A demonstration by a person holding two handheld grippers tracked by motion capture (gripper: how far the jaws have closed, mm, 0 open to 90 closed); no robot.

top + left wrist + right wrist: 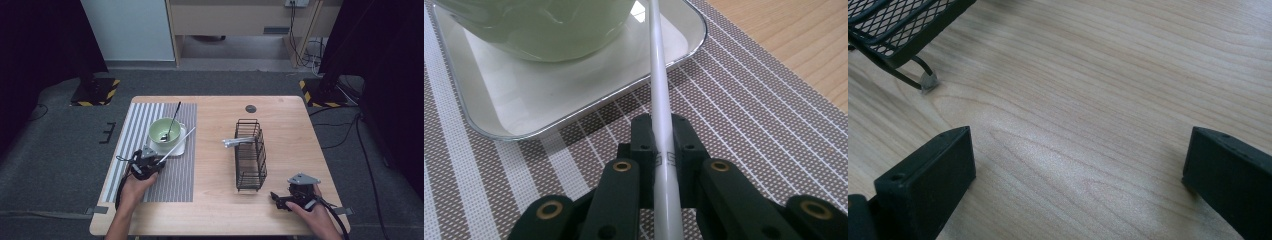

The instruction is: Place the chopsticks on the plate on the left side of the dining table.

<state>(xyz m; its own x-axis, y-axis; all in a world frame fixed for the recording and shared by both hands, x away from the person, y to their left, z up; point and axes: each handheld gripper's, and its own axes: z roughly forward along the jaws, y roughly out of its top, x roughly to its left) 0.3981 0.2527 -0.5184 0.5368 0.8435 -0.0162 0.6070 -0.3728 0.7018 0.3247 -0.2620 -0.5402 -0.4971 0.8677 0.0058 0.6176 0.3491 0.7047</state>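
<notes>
Your left gripper (663, 150) is clamped tight on a white chopstick (660, 85), low over the striped placemat (744, 125); the stick slants up across the white tray (489, 100) rim beside the green bowl (164, 131); your right gripper (1078, 170) has jaws wide apart, nothing between them, on the wooden table (1098, 75) just beside the black wire basket (250, 150).

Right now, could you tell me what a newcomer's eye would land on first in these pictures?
Probably the pale green bowl with a spoon in it, on a white square dish atop the striped placemat at the table's left. There the left gripper clamps a white chopstick. A black wire basket stands mid-table, and the right gripper rests open.
</notes>
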